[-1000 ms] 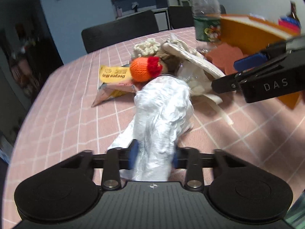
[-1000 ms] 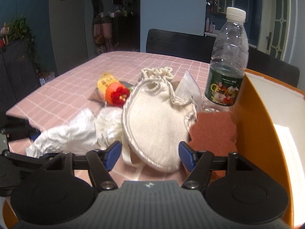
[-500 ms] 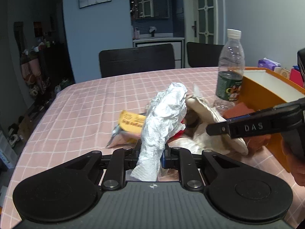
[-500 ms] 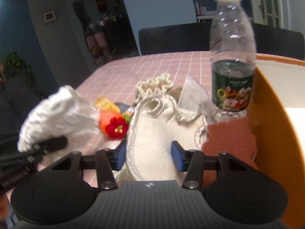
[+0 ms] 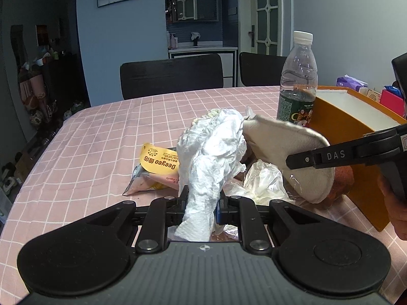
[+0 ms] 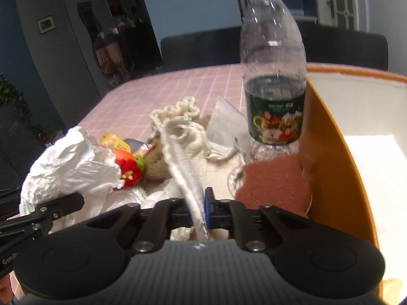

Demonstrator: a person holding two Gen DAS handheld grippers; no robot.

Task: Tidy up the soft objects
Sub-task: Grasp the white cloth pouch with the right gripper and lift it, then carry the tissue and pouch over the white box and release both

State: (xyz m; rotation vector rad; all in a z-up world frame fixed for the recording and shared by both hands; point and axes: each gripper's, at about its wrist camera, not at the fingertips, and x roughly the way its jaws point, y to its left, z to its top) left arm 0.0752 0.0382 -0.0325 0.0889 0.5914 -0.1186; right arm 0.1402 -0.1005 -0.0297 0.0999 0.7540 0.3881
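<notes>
I'm at a pink checked table (image 5: pixel 101 137) in a dim blue room, chairs (image 5: pixel 171 75) beyond. My left gripper (image 5: pixel 201 207) clamps a crumpled tissue (image 5: pixel 213 152); my right gripper (image 6: pixel 198 214) pinches a cream mitt (image 6: pixel 188 152) beside the orange box (image 6: pixel 338 152) and bottle (image 6: pixel 273 76)

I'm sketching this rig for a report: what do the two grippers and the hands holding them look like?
Both are matte black plastic. The left gripper has a ribbed body, two round discs, silver screws and blue-padded jaws. The right gripper matches, and its finger reads "DAS" in the left view. A bare hand shows at the edge; no cables or sleeves show.
</notes>
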